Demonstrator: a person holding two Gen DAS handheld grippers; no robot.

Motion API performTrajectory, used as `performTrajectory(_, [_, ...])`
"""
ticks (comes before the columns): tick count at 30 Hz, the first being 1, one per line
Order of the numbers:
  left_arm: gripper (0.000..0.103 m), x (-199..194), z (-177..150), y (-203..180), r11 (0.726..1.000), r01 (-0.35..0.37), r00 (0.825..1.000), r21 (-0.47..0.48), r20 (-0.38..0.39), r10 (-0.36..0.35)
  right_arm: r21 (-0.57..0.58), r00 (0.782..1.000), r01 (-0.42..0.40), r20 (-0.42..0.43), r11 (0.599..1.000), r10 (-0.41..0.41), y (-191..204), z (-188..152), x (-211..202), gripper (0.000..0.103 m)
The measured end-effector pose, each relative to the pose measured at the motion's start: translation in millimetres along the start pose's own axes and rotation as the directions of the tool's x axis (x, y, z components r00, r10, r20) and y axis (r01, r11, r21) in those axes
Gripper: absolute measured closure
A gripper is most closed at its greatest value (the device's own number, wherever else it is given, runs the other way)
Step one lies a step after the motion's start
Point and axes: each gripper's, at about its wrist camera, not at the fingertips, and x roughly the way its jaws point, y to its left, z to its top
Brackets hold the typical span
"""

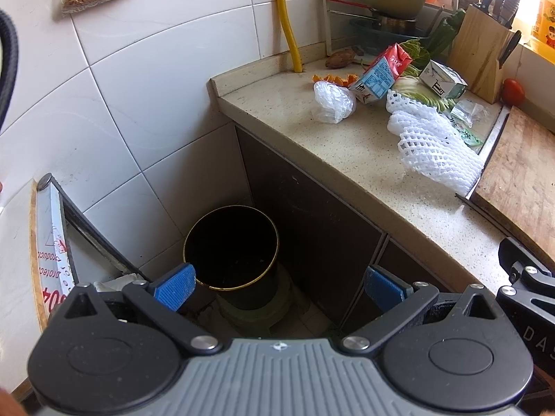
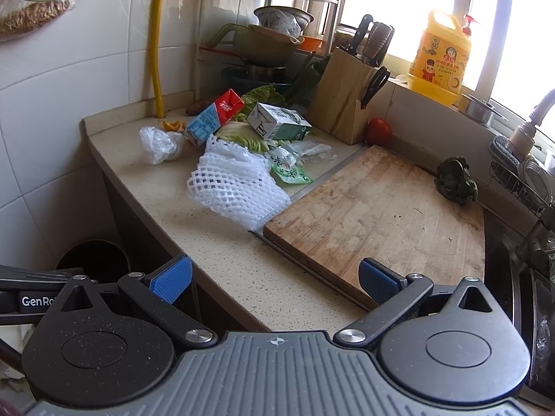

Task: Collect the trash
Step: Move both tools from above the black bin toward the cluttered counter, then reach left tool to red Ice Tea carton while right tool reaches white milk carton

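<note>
Both hand-held grippers are spread wide with nothing between their blue pads: the left gripper (image 1: 279,286) hangs over the floor gap beside the cabinet, the right gripper (image 2: 274,282) over the front edge of the countertop (image 2: 222,242). Directly ahead of and below the left gripper stands a black trash bin (image 1: 231,246) with a thin gold rim, its mouth dark. Ahead and to the right of the left gripper, up on the countertop, lies the trash: a crumpled clear plastic bag (image 1: 333,102), orange peel (image 1: 334,79) just behind it, a red and blue carton (image 1: 380,76) lying tilted, a green and white carton (image 1: 443,79), and a white foam net sleeve (image 1: 433,145) nearest the counter's front. In the right wrist view the foam net sleeve (image 2: 236,183) sits ahead and slightly left of the right gripper, touching the left edge of a wooden cutting board (image 2: 381,215) straight ahead. A knife block (image 2: 343,104) and a tomato (image 2: 379,131) stand beyond
</note>
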Motion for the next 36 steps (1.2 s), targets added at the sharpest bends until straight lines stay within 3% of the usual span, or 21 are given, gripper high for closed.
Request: performTrajectory(36, [0.000, 54.1, 41.4, 13.8, 0.991, 0.080, 0.997, 0.104, -0.011, -0.080, 0.056, 0.996, 0.083, -0.049, 0.995, -0.080, 32.5, 18.8, 35.0, 0.000])
